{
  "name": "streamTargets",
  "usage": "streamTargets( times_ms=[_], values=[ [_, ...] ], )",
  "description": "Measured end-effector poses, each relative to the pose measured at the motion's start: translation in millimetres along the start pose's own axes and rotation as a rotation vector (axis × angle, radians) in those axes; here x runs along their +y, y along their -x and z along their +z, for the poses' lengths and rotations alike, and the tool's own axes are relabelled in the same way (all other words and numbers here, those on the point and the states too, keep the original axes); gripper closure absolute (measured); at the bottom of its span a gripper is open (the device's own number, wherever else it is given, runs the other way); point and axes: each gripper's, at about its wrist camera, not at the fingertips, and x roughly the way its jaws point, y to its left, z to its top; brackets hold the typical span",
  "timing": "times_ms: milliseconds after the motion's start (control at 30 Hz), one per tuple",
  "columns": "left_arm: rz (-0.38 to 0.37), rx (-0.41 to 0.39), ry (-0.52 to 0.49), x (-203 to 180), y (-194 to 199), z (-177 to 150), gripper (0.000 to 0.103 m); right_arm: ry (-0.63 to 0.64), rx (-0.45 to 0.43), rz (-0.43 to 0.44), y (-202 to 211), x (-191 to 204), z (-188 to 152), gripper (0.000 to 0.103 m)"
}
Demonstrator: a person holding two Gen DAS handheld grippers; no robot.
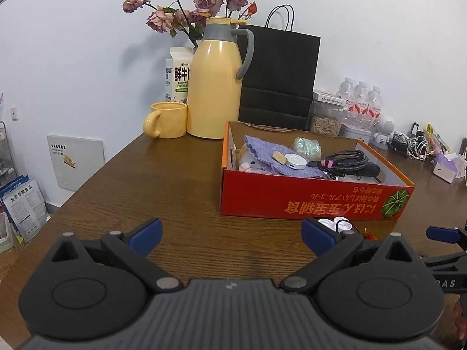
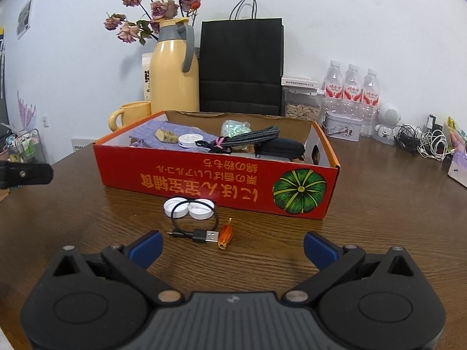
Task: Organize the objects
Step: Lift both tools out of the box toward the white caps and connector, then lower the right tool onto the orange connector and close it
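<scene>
A red cardboard box (image 2: 204, 180) (image 1: 306, 201) stands on the brown wooden table (image 2: 379, 218). It holds a purple cloth (image 2: 151, 132), a white round disc (image 2: 190, 140), coiled black cables (image 2: 256, 135) and a black pouch (image 2: 280, 147). In front of the box lie two white caps (image 2: 188, 207), a short black USB cable (image 2: 201, 234) and a small orange item (image 2: 226, 234). My right gripper (image 2: 233, 249) is open just short of these loose things. My left gripper (image 1: 232, 237) is open over bare table left of them; the caps (image 1: 335, 224) peek past its right finger.
Along the wall stand a yellow thermos jug (image 1: 216, 84), a yellow mug (image 1: 167, 119), a milk carton (image 1: 178, 73), dried roses (image 1: 186, 8), a black paper bag (image 1: 277, 73), a seed jar (image 2: 302, 105), three water bottles (image 2: 351, 87), a tin (image 2: 343, 128) and tangled chargers (image 2: 423, 143).
</scene>
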Motion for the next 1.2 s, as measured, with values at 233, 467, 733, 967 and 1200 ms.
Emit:
streamTargets(
  times_ms=[233,467,733,967,1200],
  values=[
    [-0.006,0.01,0.014,4.2,-9.9,-4.1,0.0,0.002,0.028,0.003,-18.8,-5.7,3.8,0.0],
    [-0.018,0.031,0.029,9.8,-19.4,-10.6,0.0,0.022,0.101,0.022,-46.7,0.0,5.5,0.025],
    [-0.033,0.029,0.039,12.9,-21.3,-13.3,0.0,-0.016,0.102,0.038,-51.1,-5.6,5.3,0.07],
    [-0.035,0.036,0.035,9.8,-21.8,-16.0,0.0,-0.025,0.079,0.057,-47.1,-7.4,5.3,0.094],
    [-0.049,0.048,0.002,-8.0,-24.9,-15.9,0.0,-0.02,0.002,0.017,-33.1,-12.0,5.0,0.094]
  ],
)
